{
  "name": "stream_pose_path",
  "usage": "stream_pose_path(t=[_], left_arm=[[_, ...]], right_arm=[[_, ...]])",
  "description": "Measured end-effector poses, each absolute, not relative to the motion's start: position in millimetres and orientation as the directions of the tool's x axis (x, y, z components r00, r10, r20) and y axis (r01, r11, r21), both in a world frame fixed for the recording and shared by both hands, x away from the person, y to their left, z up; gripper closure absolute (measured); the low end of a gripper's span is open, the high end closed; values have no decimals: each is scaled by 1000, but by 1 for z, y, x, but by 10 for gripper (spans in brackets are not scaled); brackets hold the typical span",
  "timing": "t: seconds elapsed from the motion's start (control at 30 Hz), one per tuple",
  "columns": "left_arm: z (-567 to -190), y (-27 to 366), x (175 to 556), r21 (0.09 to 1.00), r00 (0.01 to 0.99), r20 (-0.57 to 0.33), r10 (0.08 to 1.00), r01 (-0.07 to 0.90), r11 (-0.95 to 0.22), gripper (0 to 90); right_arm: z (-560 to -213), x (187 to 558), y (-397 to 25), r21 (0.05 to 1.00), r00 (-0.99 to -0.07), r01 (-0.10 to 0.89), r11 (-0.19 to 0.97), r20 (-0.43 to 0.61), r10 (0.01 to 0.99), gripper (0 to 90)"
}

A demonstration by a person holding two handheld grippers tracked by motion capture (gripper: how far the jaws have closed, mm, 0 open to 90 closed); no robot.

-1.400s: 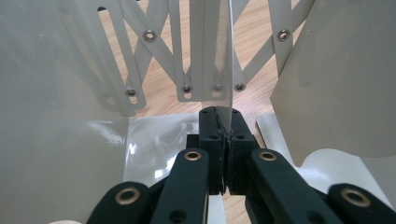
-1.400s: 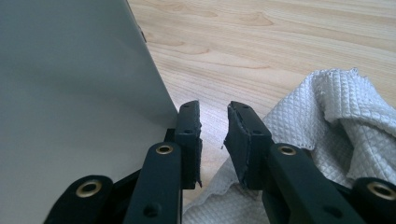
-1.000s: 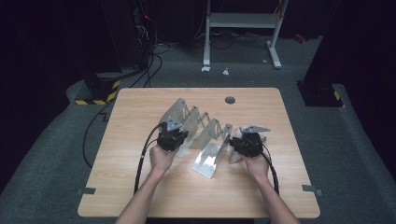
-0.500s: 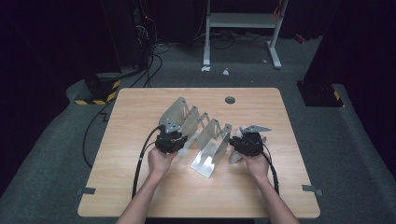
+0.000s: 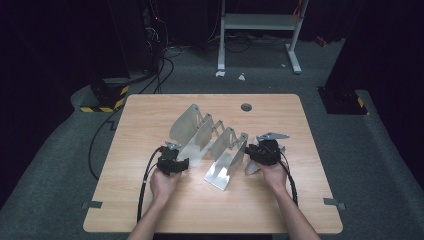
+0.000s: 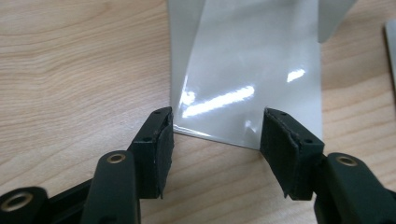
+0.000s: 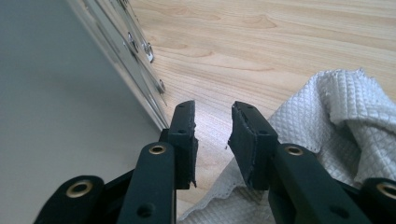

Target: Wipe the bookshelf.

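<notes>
A metal rack of several shiny slanted plates [image 5: 200,132] stands mid-table, its nearest plate [image 5: 222,170] sloping down to the wood. My left gripper [image 5: 181,161] sits at the rack's near left. In the left gripper view the left gripper [image 6: 215,140] is open, its jaws on either side of a glossy plate's [image 6: 252,70] front edge, not touching it. My right gripper [image 5: 261,149] is at the rack's right end. In the right gripper view the right gripper [image 7: 214,116] stands open with bare wood between the jaws, a grey plate [image 7: 56,116] to its left and a quilted grey cloth [image 7: 327,107] under and to its right.
The wooden table [image 5: 150,115] has a round cable hole [image 5: 246,107] near its far edge. Black cables [image 5: 145,185] trail from the left gripper off the near edge. Beyond the table are a dark floor and a white stand [image 5: 260,22].
My left gripper has drawn back a little toward the near edge and to the left. The right gripper and the rack have hardly moved.
</notes>
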State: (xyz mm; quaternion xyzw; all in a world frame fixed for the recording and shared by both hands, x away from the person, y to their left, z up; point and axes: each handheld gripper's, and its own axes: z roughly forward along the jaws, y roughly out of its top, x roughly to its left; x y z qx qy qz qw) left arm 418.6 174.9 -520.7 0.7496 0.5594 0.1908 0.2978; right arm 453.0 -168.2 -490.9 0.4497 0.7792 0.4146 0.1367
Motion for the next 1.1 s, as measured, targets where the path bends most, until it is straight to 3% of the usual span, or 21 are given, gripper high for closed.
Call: stream_pose_path(t=[0.27, 1.1], left_arm=[[-521, 170, 424, 657, 295, -18, 955, 724, -211, 405], [-522, 171, 454, 669, 330, -18, 944, 706, -234, 425]], right_arm=[[-487, 454, -168, 769, -562, 588, 250, 166, 810, 707], [-494, 434, -159, 772, -592, 572, 276, 156, 791, 744]])
